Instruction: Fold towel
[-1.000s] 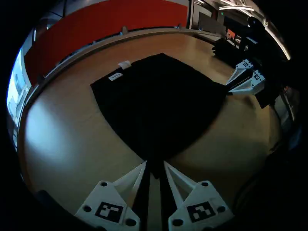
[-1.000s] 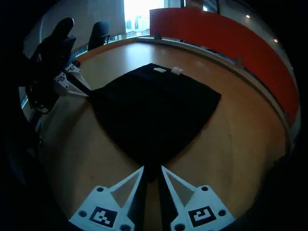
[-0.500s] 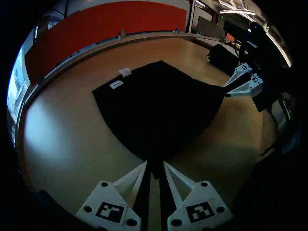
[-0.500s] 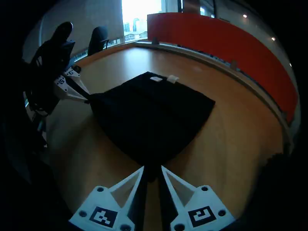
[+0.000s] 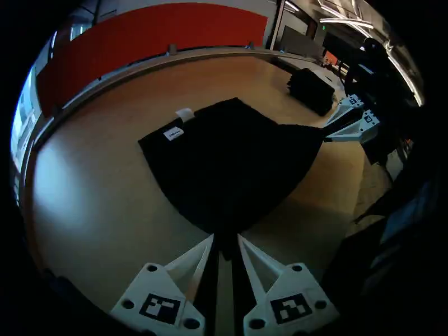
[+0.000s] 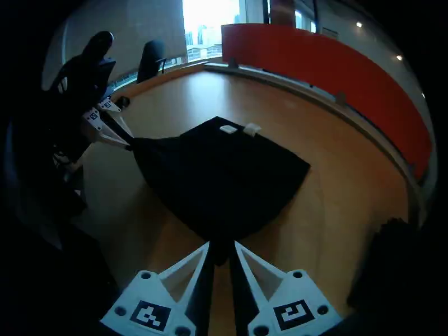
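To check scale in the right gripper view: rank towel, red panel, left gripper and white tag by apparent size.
Largest: towel and red panel, about alike, too close to rank; the panel is farther off.
Next: left gripper.
Smallest: white tag.

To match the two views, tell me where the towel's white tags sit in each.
Left gripper view: white tags left of centre, on the towel's far left edge.
Right gripper view: white tags just above centre, by the towel's far corner.
Shared landmark: the red partition, beyond the tags in both views.
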